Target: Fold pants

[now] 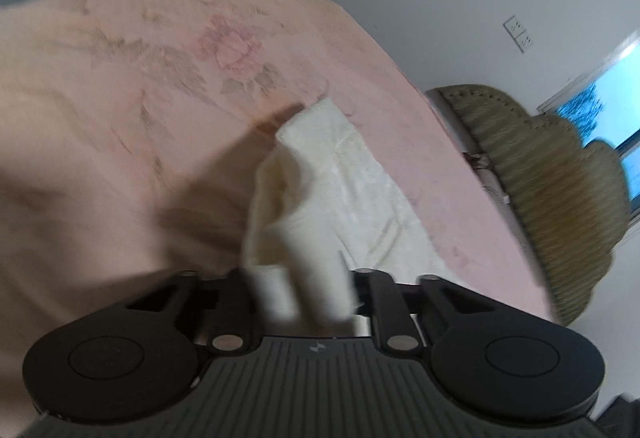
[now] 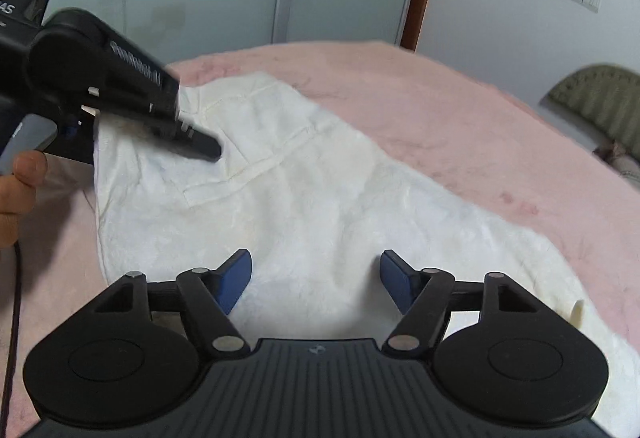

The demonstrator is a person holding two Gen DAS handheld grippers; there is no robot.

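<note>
White pants (image 2: 304, 197) of a faintly textured, crinkled fabric lie spread across a pink bed cover. In the right wrist view they run from the upper left, where the wide top part shows stitched seams and a pocket outline, down toward the lower right, where a narrower leg ends near the cover's edge. The cloth is mostly flat with soft wrinkles. In the left wrist view, one edge of the pants (image 1: 304, 222) is lifted and bunched into an upright fold, blurred.

Both wrist views close, angled down; share pants (image 1: 352, 189) on bed (image 2: 460, 125).
</note>
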